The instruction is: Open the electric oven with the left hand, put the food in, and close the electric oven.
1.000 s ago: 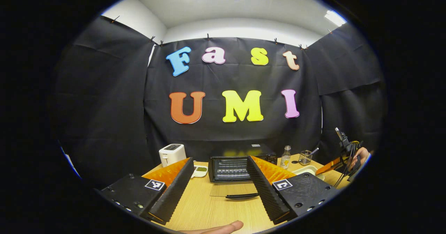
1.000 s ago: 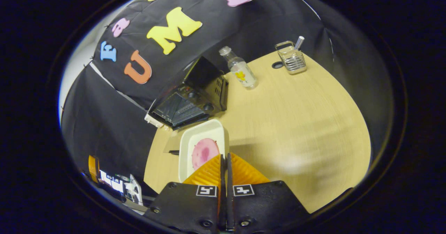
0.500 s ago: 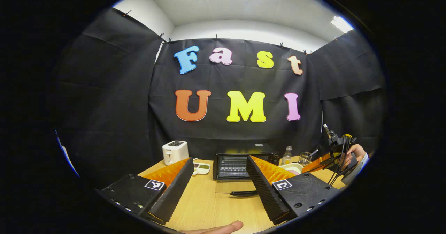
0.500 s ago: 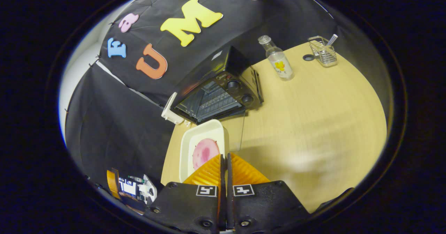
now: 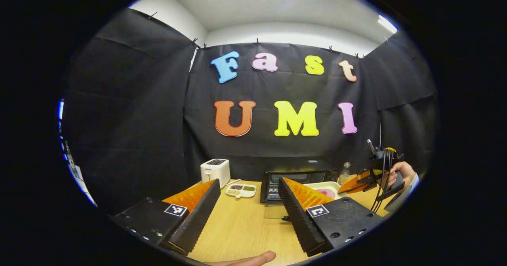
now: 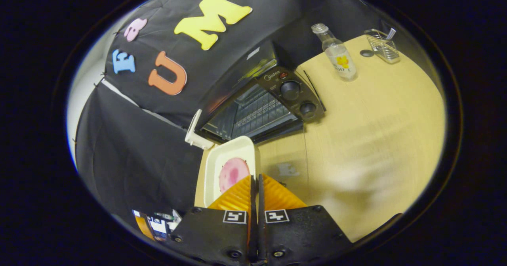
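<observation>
Light wood-grain bench (image 5: 241, 230), pale yellowish grain (image 6: 368, 111) in the right gripper view. Directly on it:
- white toaster (image 5: 215, 172), far left, by the black cloth
- small white dish (image 5: 241, 190) with divided dark and green contents, just right of the toaster
- black electric oven (image 6: 257, 99) at the back centre, glass door (image 5: 275, 211) dropped open and lying flat toward the near side, rack visible inside, two knobs on its right panel
- clear bottle (image 6: 337, 54) with a yellow mark, upright, just right of the oven
- wire holder (image 6: 383, 46) with a pale stick in it, far right corner
- small dark round spot (image 6: 366, 53) on the surface beside the holder
</observation>
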`<state>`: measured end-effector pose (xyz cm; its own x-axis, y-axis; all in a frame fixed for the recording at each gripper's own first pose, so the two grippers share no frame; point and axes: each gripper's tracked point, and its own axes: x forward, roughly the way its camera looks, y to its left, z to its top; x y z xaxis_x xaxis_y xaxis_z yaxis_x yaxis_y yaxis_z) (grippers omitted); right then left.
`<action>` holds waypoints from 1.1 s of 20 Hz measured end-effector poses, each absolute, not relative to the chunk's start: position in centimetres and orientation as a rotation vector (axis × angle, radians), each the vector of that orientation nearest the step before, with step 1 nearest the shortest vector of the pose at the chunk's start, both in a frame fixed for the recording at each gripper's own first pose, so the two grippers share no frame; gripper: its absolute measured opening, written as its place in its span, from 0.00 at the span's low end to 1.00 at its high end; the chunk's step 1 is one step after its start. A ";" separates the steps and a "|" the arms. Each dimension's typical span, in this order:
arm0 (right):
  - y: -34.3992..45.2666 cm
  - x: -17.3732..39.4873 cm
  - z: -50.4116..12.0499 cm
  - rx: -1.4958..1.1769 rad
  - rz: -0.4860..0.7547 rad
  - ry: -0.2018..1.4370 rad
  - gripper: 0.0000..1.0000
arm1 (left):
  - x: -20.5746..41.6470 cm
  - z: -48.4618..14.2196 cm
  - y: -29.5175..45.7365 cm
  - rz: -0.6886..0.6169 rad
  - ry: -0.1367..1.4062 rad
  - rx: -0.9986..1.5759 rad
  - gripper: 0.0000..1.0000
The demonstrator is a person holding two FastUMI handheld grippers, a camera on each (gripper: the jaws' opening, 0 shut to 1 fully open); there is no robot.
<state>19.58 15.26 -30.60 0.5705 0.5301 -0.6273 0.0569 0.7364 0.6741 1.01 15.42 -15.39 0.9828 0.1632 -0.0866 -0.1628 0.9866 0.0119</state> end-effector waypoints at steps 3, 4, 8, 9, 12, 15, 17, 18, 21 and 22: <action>16.5 22.3 -31.5 0.753 0.224 0.902 0.00 | 1.7 -17.1 15.3 0.154 0.117 0.000 0.93; 17.0 23.2 -32.0 0.772 0.199 0.894 0.04 | 1.9 -17.4 15.5 0.155 0.119 -0.002 0.94; 18.8 26.8 -34.6 0.834 0.101 0.871 0.04 | 2.5 -18.8 16.6 0.159 0.121 -0.010 0.94; 19.3 27.7 -35.3 0.848 0.075 0.865 0.04 | 2.6 -19.0 16.9 0.161 0.120 -0.013 0.94; 21.1 30.1 -37.5 0.869 0.030 0.860 0.04 | 2.8 -19.6 17.7 0.164 0.119 -0.020 0.94; 21.9 32.5 -38.5 0.910 -0.012 0.808 0.04 | 3.6 -20.9 18.6 0.177 0.141 0.006 0.94; 22.4 34.1 -39.2 0.926 -0.032 0.771 0.00 | 4.1 -21.7 19.3 0.198 0.153 0.017 0.93; 22.4 34.8 -39.2 0.928 -0.037 0.755 0.04 | 4.2 -22.1 19.4 0.202 0.159 0.014 0.93; 22.6 37.0 -39.3 0.938 -0.051 0.693 0.04 | 4.9 -23.5 19.6 0.203 0.185 -0.011 0.94; 22.4 37.4 -39.3 0.942 -0.069 0.667 0.04 | 5.0 -23.9 19.7 0.208 0.194 -0.014 0.94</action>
